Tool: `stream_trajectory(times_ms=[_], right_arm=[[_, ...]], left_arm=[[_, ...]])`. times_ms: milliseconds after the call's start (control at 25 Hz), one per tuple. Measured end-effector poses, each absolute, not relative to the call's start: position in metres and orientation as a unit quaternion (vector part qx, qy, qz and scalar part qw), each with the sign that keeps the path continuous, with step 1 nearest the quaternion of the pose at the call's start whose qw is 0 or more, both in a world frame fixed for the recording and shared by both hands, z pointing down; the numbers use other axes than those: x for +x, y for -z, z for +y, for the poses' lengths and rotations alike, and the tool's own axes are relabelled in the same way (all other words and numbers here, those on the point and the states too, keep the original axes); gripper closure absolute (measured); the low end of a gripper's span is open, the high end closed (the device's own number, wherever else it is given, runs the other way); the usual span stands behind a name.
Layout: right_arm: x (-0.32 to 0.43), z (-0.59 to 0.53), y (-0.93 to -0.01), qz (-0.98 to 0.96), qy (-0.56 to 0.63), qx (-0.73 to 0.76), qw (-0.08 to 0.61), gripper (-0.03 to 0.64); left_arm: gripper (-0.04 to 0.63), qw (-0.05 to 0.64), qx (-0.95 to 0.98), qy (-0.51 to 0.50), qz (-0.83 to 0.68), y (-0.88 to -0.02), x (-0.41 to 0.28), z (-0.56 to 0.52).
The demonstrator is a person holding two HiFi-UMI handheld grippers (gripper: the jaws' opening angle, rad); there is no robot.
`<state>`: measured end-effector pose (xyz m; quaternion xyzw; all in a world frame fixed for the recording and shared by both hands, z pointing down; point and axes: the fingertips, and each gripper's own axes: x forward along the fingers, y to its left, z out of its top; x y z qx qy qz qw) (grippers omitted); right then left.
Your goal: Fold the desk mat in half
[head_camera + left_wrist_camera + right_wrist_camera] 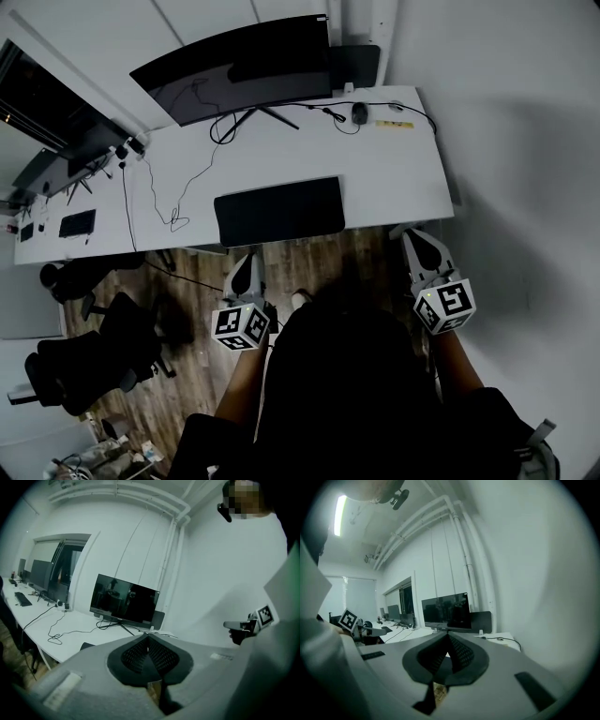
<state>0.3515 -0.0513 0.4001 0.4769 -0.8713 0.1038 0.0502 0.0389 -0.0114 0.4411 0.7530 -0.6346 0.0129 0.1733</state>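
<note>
**Wearer's body and both grippers short of the desk; mat lying flat**

Dark-clothed torso and arms of the person (375, 394) are recorded at the bottom of the head view, with a gripper carried in each hand.

1. The left gripper (248, 258) is held over the wooden floor (319, 258), just short of the near edge of the white desk (394, 169). In the left gripper view its jaws are seen pressed together, tip to tip, with nothing between them.
2. The right gripper (413, 234) is held close to the desk's near right corner. In the right gripper view its jaws are likewise seen closed on each other, and nothing is held.
3. The desk mat (279, 210), a dark rectangle, is found lying flat on the desk, with one long side along the near edge. It is placed in front of the monitor (239, 80) and is touched by neither gripper (both are kept apart from it, the left one nearer).
4. A mouse (360, 112) is noted beside the monitor stand, well behind the mat.
5. Loose cables (169, 202) are noted trailing across the desk to the left of the mat.
6. Black office chairs (94, 356) are noted on the floor at the left.
</note>
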Motion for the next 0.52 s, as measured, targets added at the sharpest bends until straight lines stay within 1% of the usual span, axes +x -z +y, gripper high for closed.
stream_trajectory(times_ms=[320,520], right_arm=[[0.365,-0.028,-0.413,-0.879,-0.102,0.464,0.042,0.617],[0.379,-0.023,-0.409,-0.880,-0.097,0.463,0.035,0.617]], left_arm=[[0.574,0.160,0.749,-0.024,-0.642,-0.448,0.065,0.022],[0.574,0.168,0.748,-0.024,-0.641,-0.454,0.085,0.034]])
